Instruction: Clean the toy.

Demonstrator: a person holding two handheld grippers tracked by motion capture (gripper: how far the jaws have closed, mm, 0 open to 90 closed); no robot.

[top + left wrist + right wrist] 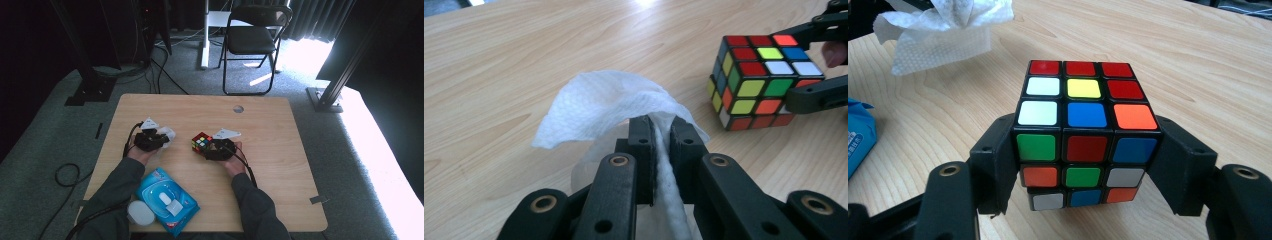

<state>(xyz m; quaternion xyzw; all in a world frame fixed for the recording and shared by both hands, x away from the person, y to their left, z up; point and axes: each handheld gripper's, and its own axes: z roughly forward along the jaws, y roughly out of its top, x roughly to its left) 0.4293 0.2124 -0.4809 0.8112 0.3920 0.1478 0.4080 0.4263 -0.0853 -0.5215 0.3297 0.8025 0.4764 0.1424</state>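
High view: wooden table (280,150); folding chair (252,37)

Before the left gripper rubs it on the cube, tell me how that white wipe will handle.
The wipe is probably floppy: it droops in folds over the shut left gripper. It looks thin and light, so a push would likely crumple it rather than slide it. The puzzle cube, clamped by the right gripper, seems rigid enough to take rubbing.

Glossy plastic cube (1086,132), textured paper wipe (609,107), wood-grain table (280,150).
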